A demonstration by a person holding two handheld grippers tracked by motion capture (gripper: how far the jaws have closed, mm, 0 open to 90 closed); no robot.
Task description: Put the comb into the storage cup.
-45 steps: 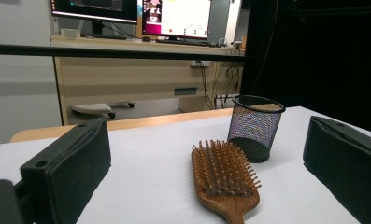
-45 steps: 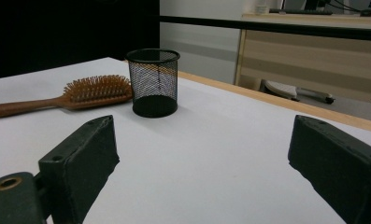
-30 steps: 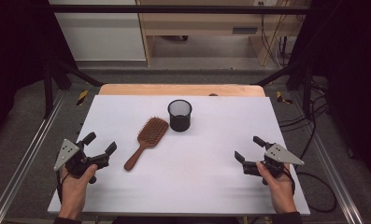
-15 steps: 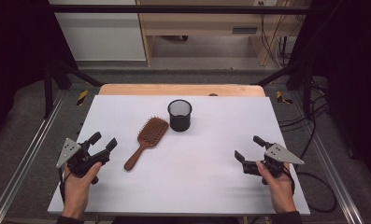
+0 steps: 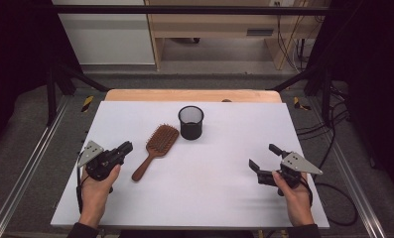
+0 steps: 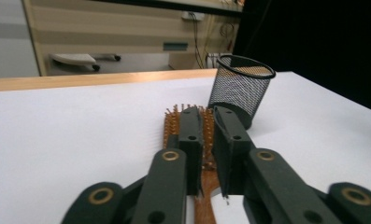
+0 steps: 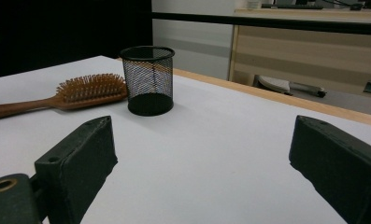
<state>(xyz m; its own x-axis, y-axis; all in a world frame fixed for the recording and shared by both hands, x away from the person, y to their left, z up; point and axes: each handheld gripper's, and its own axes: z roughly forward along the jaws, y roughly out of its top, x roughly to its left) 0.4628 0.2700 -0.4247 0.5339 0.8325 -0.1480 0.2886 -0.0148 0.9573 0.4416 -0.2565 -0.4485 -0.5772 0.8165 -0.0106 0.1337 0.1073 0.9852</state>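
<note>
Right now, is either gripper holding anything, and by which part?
Nothing is held. The left gripper is shut, short of the hairbrush; the right gripper is open over bare table.

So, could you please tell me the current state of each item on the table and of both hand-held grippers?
Wooden hairbrush: lying flat, bristles up, ungripped.
Black mesh pen cup: upright, empty as far as visible.
Left hand-held gripper: jaws nearly closed, holding nothing, pointing at the brush.
Right hand-held gripper: jaws wide open, empty.
</note>
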